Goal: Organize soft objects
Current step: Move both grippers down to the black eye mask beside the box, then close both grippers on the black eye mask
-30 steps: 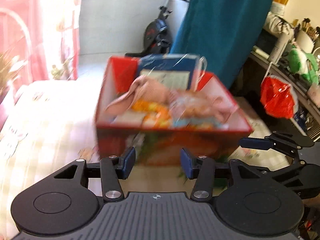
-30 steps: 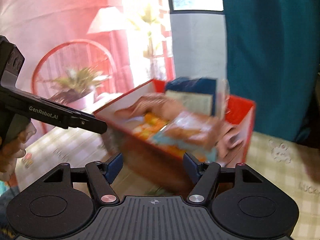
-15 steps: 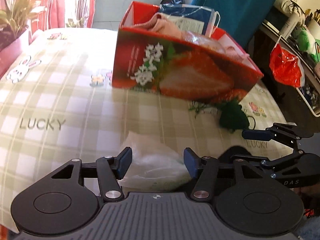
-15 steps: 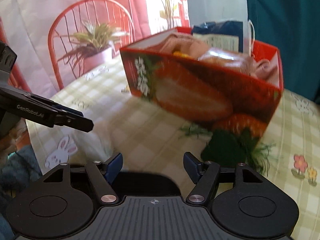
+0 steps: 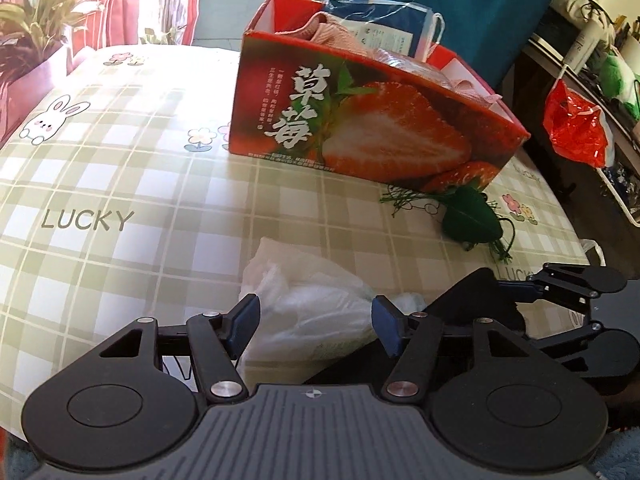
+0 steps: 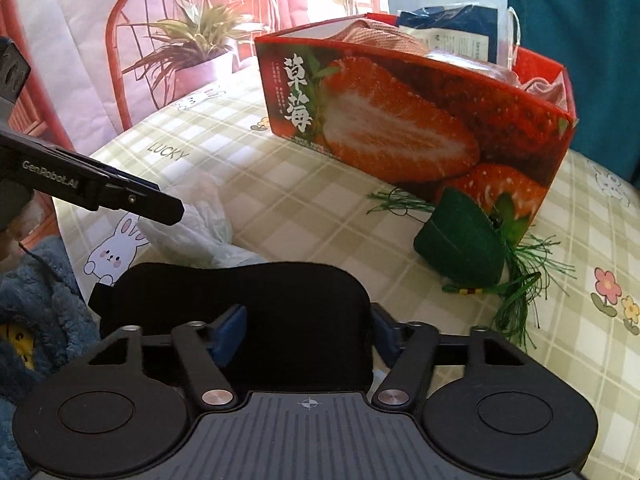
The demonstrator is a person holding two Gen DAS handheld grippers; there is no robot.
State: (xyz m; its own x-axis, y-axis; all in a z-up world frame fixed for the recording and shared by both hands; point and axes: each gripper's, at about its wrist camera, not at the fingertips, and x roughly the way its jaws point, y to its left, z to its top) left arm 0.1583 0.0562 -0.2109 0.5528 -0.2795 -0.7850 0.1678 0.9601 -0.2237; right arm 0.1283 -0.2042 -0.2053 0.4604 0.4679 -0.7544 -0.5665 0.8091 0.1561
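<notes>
A red strawberry-print box (image 5: 372,128) stands on the checked tablecloth and holds a pink cloth (image 5: 326,30) and plastic-wrapped soft items; it also shows in the right wrist view (image 6: 412,124). A white crumpled plastic bag (image 5: 308,300) lies in front of it, between the fingers of my open left gripper (image 5: 316,322). A black soft pad (image 6: 248,312) lies at the table's near edge, and my open right gripper (image 6: 306,334) straddles it. A dark green pouch with tassels (image 6: 464,240) rests against the box's corner.
A potted plant (image 6: 188,52) and a red chair (image 6: 192,40) stand beyond the table's far left. A red plastic bag (image 5: 576,128) hangs by cluttered shelves on the right. A blue fuzzy fabric (image 6: 36,292) lies below the table edge.
Both grippers have pulled back and down from above the box to the table's near edge. The white bag now sits between the left fingers, the black pad between the right fingers.
</notes>
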